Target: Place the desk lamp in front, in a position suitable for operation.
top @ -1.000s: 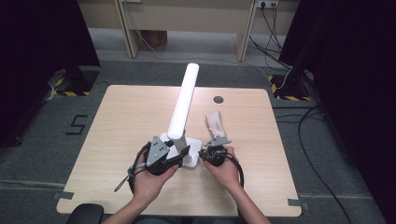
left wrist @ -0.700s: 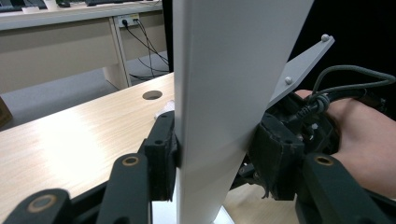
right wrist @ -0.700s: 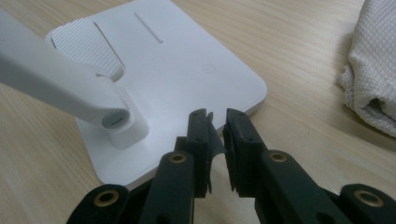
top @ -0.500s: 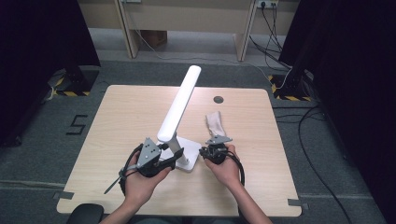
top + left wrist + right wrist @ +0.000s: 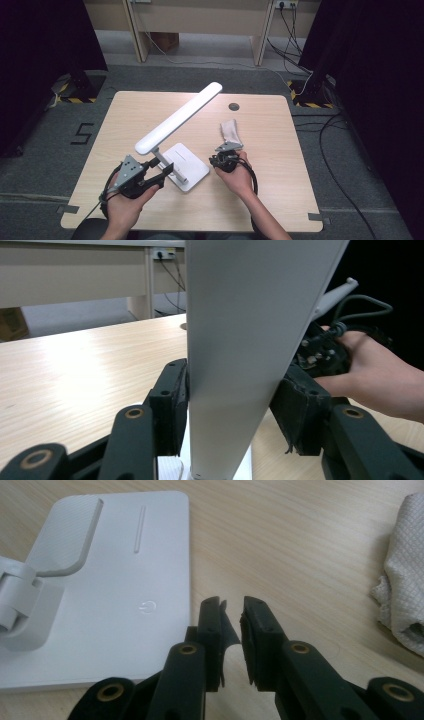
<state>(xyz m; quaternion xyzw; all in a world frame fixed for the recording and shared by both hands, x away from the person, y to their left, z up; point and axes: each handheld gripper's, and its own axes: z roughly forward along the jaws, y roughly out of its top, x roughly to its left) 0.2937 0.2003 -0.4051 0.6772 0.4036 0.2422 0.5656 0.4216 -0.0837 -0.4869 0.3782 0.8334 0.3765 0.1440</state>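
At lower left the left gripper (image 5: 162, 171) clamps the lamp (image 5: 177, 120) arm to tilt it, while the right gripper (image 5: 231, 611), nearly closed and empty, hovers beside the base (image 5: 125, 570).

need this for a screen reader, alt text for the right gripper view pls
The right gripper, jaws nearly shut with nothing between them, hovers over a wooden table beside the flat white base of a desk lamp bearing a power symbol. A crumpled white cloth lies at the right edge.
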